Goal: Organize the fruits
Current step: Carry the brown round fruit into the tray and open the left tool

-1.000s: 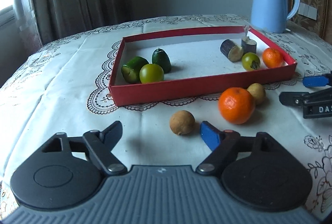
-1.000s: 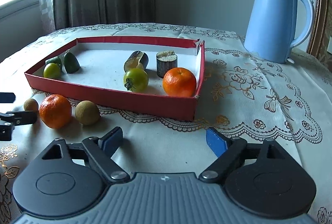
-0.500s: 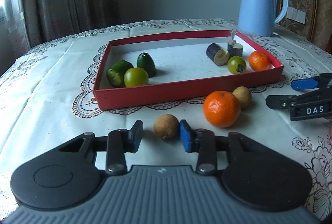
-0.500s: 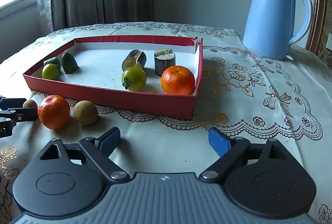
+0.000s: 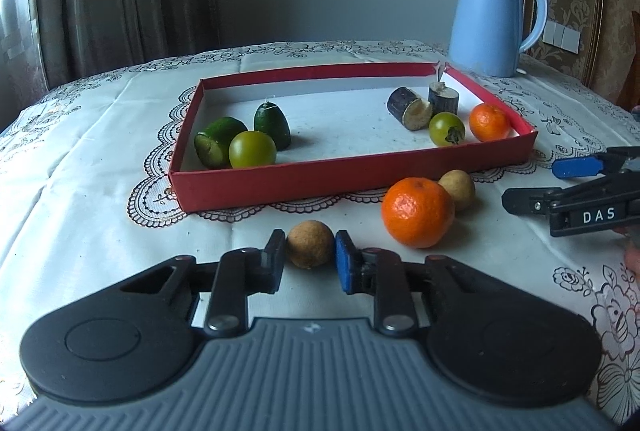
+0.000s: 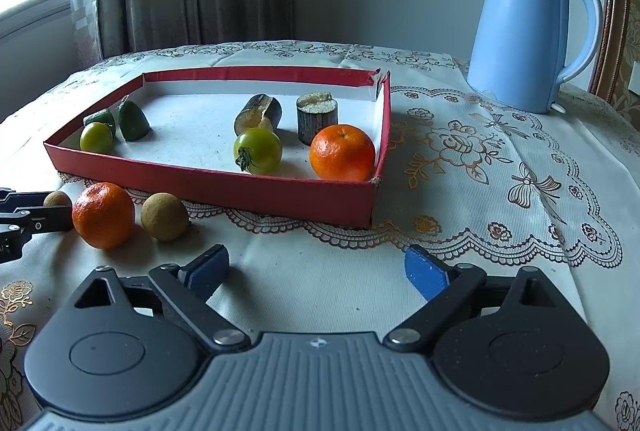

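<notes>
1. Pinching a small round brown longan-like fruit point(image 5: 310, 244) between its pads, the left gripper point(image 5: 310, 260) sits low over the lace-covered worktop point(image 5: 80, 191), jaws drawn in against both sides of the fruit
2. That fruit lies dead ahead of the left gripper, centred between the fingers, apparently resting on the cloth, just in front of the near wall of the shallow red cardboard tray point(image 5: 360, 179); the tray is straight beyond it, so the coming move looks like a lift up and forward over that wall
3. The fruit is dull tan, rough-skinned, near spherical with no long axis to mind
4. The right gripper point(image 6: 316, 271) hovers with jaws spread wide and nothing between them, off to the right of the loose fruit
5. A glossy orange mandarin point(image 5: 417, 212) and a second small brown round fruit point(image 5: 458, 184) touching behind it wait outside the tray, nearer the right gripper
6. Inside the tray: green fruits at left, dark cut pieces, a green tomato and another mandarin at right
7. A pale blue electric kettle point(image 6: 528, 31) stands well beyond
</notes>
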Motion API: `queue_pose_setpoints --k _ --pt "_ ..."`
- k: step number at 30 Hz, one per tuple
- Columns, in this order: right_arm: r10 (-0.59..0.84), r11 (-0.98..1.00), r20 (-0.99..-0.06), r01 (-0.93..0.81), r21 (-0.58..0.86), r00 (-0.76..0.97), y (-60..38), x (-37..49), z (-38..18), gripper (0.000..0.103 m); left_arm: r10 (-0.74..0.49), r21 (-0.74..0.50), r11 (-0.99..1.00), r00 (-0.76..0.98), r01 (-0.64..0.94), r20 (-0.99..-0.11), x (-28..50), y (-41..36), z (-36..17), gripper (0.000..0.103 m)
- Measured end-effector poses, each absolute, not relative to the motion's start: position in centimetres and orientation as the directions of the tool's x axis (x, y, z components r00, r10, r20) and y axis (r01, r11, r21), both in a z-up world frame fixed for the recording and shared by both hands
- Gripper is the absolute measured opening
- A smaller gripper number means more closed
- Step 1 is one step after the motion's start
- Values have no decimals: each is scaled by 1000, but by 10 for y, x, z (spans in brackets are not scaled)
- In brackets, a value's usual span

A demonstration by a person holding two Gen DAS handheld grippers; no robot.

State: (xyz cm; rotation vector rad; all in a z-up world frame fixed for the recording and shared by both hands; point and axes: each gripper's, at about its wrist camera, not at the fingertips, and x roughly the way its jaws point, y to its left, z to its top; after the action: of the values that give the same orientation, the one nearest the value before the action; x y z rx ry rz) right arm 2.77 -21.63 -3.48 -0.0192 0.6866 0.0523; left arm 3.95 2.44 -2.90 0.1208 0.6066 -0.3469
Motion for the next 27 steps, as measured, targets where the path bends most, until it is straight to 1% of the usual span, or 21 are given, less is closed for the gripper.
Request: queue_pose_setpoints --k 17,27 --pt "41 999 -635 -54 -1 772 -216 28 -35 97 -272 -14 948 785 318 -556 40 32 -21 24" --pt "41 999 -635 -53 0 771 -216 28 -35 97 -294 -3 941 810 340 -507 54 19 5 24"
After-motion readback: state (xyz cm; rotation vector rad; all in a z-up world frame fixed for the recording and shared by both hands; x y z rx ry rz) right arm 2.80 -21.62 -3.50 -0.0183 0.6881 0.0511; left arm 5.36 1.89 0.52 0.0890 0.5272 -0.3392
